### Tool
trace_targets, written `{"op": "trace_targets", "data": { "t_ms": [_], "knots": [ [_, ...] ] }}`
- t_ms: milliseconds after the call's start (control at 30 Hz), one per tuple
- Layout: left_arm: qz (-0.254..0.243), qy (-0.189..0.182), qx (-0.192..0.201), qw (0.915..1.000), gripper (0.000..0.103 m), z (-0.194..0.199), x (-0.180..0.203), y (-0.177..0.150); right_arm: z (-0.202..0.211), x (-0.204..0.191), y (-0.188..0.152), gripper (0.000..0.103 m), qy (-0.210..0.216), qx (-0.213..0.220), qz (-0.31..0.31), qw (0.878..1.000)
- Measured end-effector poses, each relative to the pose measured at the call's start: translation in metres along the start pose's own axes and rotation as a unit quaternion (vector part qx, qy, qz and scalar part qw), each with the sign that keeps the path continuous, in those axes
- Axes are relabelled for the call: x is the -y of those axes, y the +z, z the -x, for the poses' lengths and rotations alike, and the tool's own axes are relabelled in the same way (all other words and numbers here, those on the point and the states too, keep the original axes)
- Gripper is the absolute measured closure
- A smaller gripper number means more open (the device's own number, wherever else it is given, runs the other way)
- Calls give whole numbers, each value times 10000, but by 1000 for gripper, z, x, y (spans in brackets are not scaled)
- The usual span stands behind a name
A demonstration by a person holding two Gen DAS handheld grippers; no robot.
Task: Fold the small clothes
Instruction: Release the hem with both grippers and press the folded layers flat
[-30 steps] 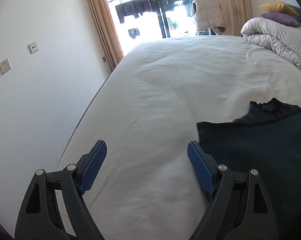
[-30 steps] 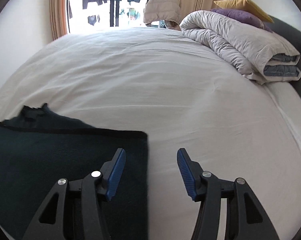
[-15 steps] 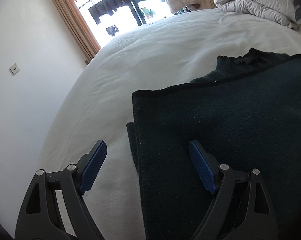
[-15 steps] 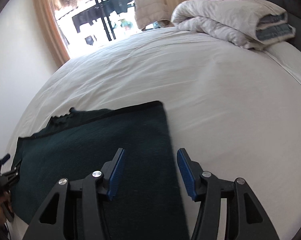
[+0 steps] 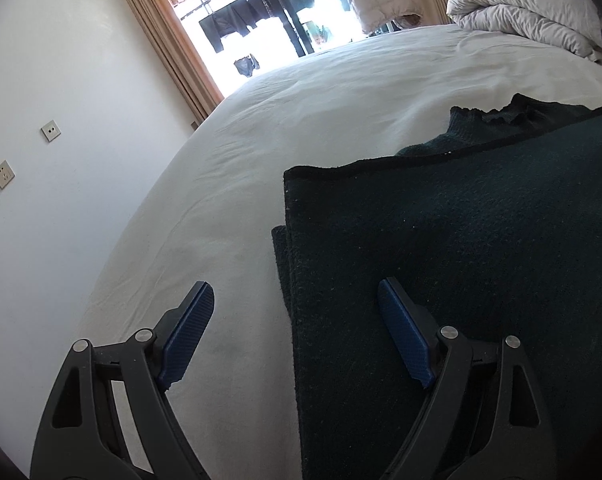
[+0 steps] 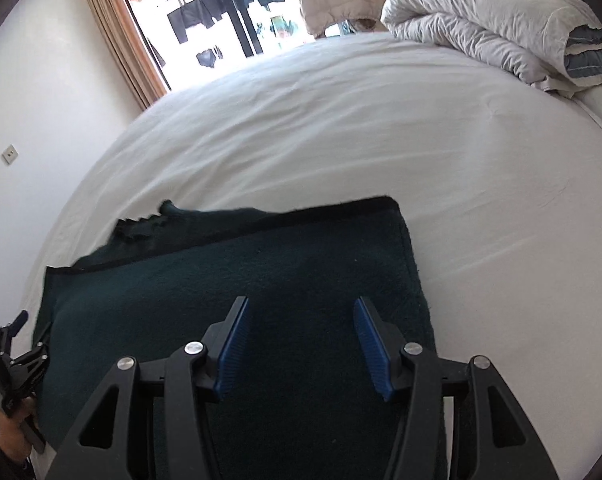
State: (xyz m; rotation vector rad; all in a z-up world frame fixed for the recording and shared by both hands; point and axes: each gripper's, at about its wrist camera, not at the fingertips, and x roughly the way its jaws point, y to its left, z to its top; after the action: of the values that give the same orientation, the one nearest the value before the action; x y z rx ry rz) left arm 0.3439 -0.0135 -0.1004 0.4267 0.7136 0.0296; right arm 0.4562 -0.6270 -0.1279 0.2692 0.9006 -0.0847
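White bed [image 6: 381, 128] carries folded dark green garment [image 6: 261, 280]; left claw [image 5: 297, 320] spread wide astride its edge, right claw [image 6: 299, 320] parted above it, gripping nothing.

No readable text, labels, brands or numbers in either view; nothing legible on the fabric, wall plates or gripper parts.

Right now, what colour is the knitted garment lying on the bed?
Very dark green, nearly black, with a darker edge trim: the knitted garment shows best in the right wrist view.
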Motion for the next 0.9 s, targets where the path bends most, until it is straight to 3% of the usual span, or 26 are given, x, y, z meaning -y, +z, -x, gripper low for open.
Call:
{"op": "trace_targets", "data": {
  "t_ms": [167, 267, 467, 500, 567, 633, 700, 800, 900],
  "knots": [
    [106, 30, 22, 9999, 18, -2, 0, -3, -12, -2, 11, 51, -276, 84, 312, 9991],
    [262, -3, -6, 9997, 18, -4, -4, -5, -20, -6, 15, 47, -437, 111, 605, 9971],
    [522, -135, -139, 9984, 18, -10, -14, -7, -4, -7, 16, 44, -642, 130, 447, 9969],
    [524, -135, -142, 9984, 18, -10, -14, -7, 6, -9, 13, 44, -571, 200, 277, 9978],
    [500, -115, -145, 9986, 18, -10, -14, -7, 34, -12, -4, 44, 220, 520, -234, 9981],
    [486, -110, -150, 9986, 17, -10, -14, -6, 44, -25, -26, 44, 900, 444, -332, 9944],
    [553, -221, -185, 9981, 18, -7, -19, -5, 40, -41, -46, 44, 1196, 276, -149, 9923],
    [1085, -637, -284, 9917, 18, 1, -42, -9, 30, -47, -63, 43, 1053, 332, 299, 9934],
    [1587, -686, -192, 9848, 18, 30, -67, -26, 34, -28, -55, 43, 820, 217, -240, 9961]
  ]
}}
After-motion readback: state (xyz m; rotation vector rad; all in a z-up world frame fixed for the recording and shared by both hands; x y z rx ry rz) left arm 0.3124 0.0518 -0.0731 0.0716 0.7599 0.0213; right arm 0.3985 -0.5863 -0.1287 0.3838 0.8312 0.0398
